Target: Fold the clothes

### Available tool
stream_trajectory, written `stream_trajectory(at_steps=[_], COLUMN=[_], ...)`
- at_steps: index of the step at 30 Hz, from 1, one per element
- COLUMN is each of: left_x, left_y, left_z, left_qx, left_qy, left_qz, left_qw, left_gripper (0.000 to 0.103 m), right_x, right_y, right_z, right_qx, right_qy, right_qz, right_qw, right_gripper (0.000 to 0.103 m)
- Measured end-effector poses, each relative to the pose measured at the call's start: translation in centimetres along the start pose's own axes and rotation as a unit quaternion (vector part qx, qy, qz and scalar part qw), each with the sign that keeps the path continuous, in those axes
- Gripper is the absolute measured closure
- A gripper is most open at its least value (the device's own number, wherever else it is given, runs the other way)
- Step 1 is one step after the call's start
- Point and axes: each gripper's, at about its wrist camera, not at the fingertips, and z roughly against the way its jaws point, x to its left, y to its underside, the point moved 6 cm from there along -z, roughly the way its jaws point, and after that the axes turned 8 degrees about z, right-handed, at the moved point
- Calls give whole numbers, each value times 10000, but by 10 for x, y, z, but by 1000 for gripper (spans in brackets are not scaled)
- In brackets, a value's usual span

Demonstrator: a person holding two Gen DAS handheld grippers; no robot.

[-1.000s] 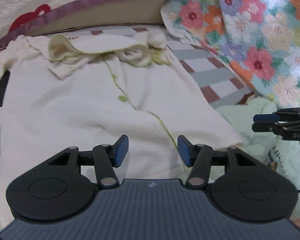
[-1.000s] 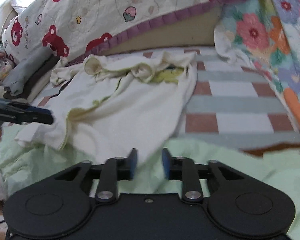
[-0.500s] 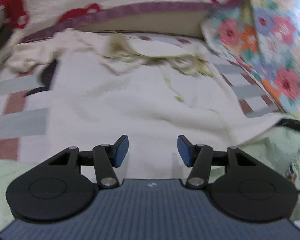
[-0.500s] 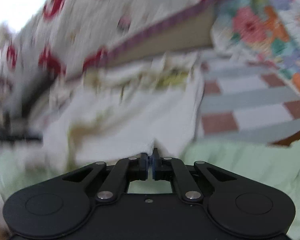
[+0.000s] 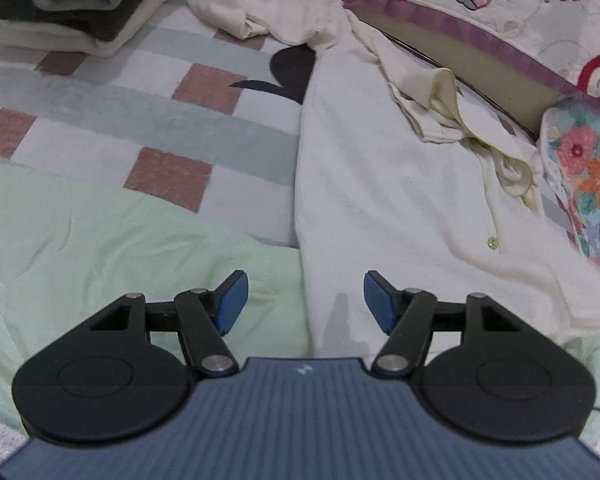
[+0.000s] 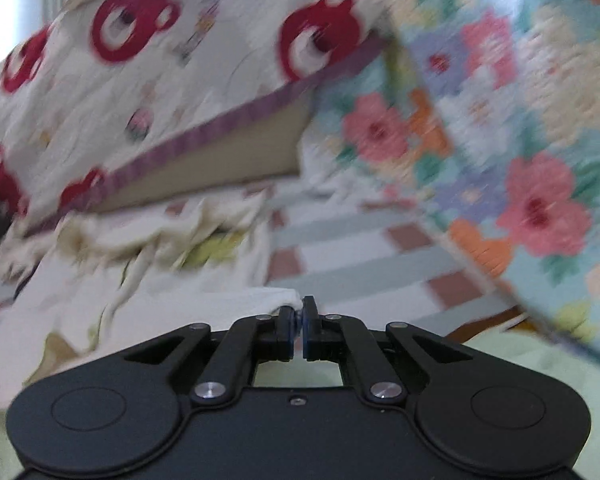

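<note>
Shirt flat on bed; right gripper clenched on hem, left gripper jaws wide apart above it.

A cream shirt of soft, finely ribbed matt knit cloth lies on a plush, slightly fuzzy checked blanket. Beside it is a smooth, pale green quilted cover with stitched lines. The left gripper is matt black plastic with blue rubbery pads and shiny metal pivot pins. The floral quilt looks like printed cotton.
</note>
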Motion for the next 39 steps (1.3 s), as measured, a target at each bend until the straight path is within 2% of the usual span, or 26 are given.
stream_trajectory(at_steps=[3, 5, 6, 8, 11, 13, 15, 17, 18, 21, 23, 25, 26, 27, 28, 30, 31, 33, 35, 36, 37, 39], left_x=[-5, -6, -7, -10, -11, -12, -14, -17, -19, -25, -23, -18, -13, -8, -1, 12, 15, 14, 9, 7, 2, -2], left_y=[10, 19, 22, 25, 25, 26, 26, 23, 21, 15, 16, 18, 19, 20, 22, 22, 21, 16, 12, 11, 12, 17], left_z=[-11, -20, -22, -25, -34, -38, -40, -34, -28, -1, 14, 20, 17, 13, 5, -4, -7, -2, 2, 3, 1, -5], left_qx=[306, 655, 685, 640, 634, 576, 430, 216, 110, 2, -7, -79, -123, -120, 108, 483, 575, 350, 221, 186, 275, 321], left_qy=[-18, -149, -217, -238, -230, -234, -299, -491, -571, -271, -192, -315, -556, -746, -660, -131, 87, 53, 169, 248, 388, 342], left_qz=[-45, 20, -8, -67, 114, 112, -99, -495, -694, -867, -857, -911, -1028, -1097, -896, -88, 236, 221, 162, 142, 156, 119], left_qw=[9995, 9977, 9974, 9976, 9977, 9980, 9986, 9973, 9959, 9959, 9961, 9953, 9931, 9911, 9937, 9987, 9980, 9991, 9995, 9994, 9987, 9988], left_gripper=[40, 38, 38, 31, 24, 24, 39, 96, 100, 101, 103, 103, 103, 103, 102, 99, 96, 87, 65, 59, 55, 55], right_x=[-9, -8, -7, -7, -10, -12, -13, -13, -12, -2, -3, -13, -17, -15, -12, -1, 1, 4, 0, -3, -6, -12], right_y=[-1, 16, 25, 35, 43, 49, 51, 48, 46, 25, 8, 8, 13, 28, 43, 67, 70, 76, 77, 77, 77, 76], right_z=[2, 0, 0, -1, -6, -9, -11, -14, -14, -9, 10, 20, 20, 12, 4, -6, -6, -7, -8, -9, -9, -10], right_qx=[43, 308, 380, 448, 475, 493, 479, 440, 420, 390, 158, 126, 220, 550, 845, 1121, 1134, 1153, 1139, 1135, 1103, 1078], right_qy=[104, 84, 83, 53, -21, -71, -101, -119, -179, -786, -948, -770, -659, -599, -546, -530, -609, -742, -700, -709, -757, -875], right_qz=[-3, -91, -133, -216, -338, -419, -442, -439, -437, 71, 311, 210, 196, 431, 667, 1081, 966, 765, 777, 741, 606, 368], right_qw=[9999, 9994, 9992, 9987, 9983, 9979, 9978, 9980, 9980, 9961, 9949, 9967, 9974, 9958, 9927, 9864, 9870, 9876, 9880, 9882, 9892, 9896], right_gripper=[99, 99, 99, 99, 99, 99, 98, 98, 98, 99, 99, 99, 99, 99, 99, 99, 99, 99, 98, 98, 98, 97])
